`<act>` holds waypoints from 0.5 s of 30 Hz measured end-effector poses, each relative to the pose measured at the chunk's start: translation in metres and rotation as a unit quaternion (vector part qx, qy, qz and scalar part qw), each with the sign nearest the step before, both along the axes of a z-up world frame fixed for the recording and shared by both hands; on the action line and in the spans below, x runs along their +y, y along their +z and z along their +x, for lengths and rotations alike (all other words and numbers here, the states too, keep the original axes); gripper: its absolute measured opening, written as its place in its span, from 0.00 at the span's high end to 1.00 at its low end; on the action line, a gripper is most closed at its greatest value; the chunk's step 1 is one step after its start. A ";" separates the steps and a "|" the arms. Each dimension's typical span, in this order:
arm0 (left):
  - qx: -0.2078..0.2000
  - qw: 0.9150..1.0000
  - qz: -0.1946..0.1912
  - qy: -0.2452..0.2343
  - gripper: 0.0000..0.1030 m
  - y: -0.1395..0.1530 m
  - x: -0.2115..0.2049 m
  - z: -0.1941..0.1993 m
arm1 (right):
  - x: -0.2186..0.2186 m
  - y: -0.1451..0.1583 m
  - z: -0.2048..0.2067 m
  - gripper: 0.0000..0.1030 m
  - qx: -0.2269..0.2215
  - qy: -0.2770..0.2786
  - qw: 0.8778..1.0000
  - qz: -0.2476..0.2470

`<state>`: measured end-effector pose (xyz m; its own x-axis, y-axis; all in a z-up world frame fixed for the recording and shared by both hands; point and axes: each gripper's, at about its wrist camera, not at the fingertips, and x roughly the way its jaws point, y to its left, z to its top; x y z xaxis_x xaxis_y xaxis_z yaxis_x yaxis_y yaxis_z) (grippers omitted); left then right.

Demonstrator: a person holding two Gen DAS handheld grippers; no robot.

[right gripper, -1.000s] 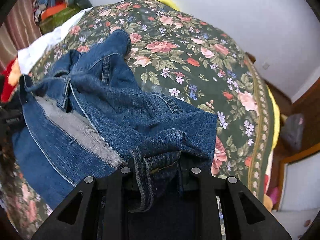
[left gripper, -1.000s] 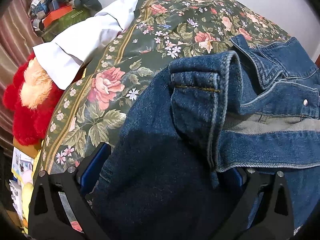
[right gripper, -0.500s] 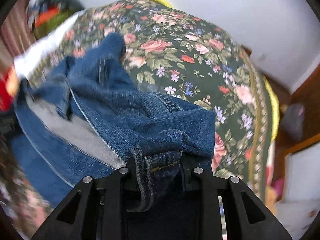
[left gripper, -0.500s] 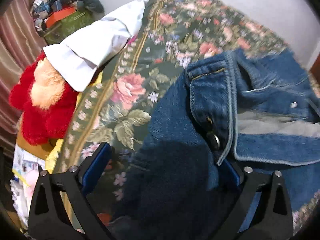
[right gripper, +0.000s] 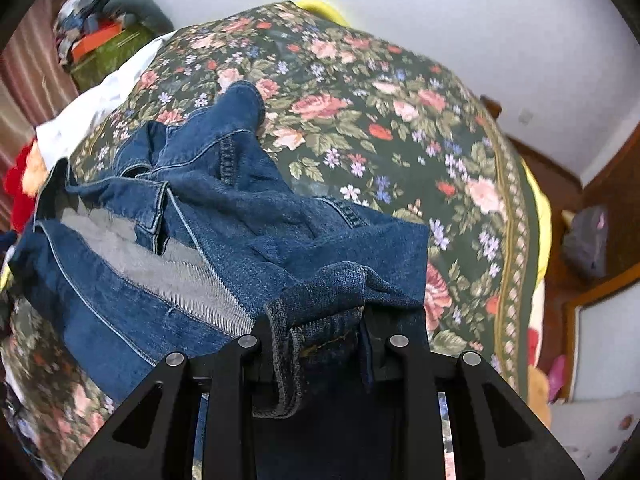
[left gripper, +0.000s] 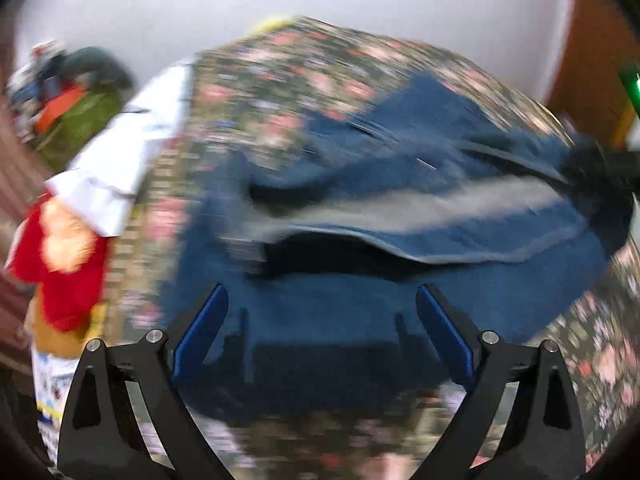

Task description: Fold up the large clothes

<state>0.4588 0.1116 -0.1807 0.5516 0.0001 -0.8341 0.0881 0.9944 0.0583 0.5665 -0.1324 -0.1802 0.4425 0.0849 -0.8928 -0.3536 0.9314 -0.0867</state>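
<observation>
A blue denim jacket (right gripper: 208, 208) lies crumpled on a floral bedspread (right gripper: 360, 112), its grey inner side showing. My right gripper (right gripper: 320, 332) is shut on a bunched corner of the jacket and holds it up. In the blurred left wrist view, the jacket (left gripper: 380, 208) lies on the bed ahead. My left gripper (left gripper: 320, 320) is open and empty just above the jacket's near edge. The right gripper shows as a dark shape (left gripper: 600, 176) at the jacket's far right corner.
A white garment (left gripper: 120, 160) lies at the bed's left edge, with a red plush toy (left gripper: 68, 248) below it. A pile of things (right gripper: 104, 40) sits at the far left corner. A wooden floor and furniture (right gripper: 592, 240) lie to the right of the bed.
My left gripper has let go of the jacket's corner and pulled back; the cloth has dropped flat onto the bed. The right gripper keeps its hold and has barely moved.
</observation>
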 end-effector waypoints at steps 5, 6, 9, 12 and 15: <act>0.020 1.000 0.010 -0.010 0.06 -0.033 -0.061 0.029 | 0.007 -0.015 -0.013 0.76 -0.026 0.043 0.997 -0.054; 0.032 0.999 -0.005 0.002 0.06 -0.040 -0.066 0.041 | 0.007 -0.018 -0.016 0.76 -0.034 0.053 0.996 -0.063; 0.070 0.995 -0.053 0.039 0.00 -0.062 -0.066 0.064 | 0.005 -0.021 -0.024 0.76 -0.055 0.072 0.993 -0.073; 0.054 0.995 -0.071 0.041 0.00 -0.069 -0.062 0.066 | -0.004 -0.017 -0.029 0.74 -0.063 0.084 0.992 -0.068; 0.050 0.995 -0.059 0.055 0.00 -0.068 -0.064 0.065 | -0.023 -0.006 -0.033 0.07 -0.116 0.050 0.986 -0.111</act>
<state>0.5240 0.0473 -0.2488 0.4672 -0.0447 -0.8830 -0.0222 0.9978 -0.0623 0.5339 -0.1558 -0.1859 0.6357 -0.0486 -0.7704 -0.3888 0.8420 -0.3740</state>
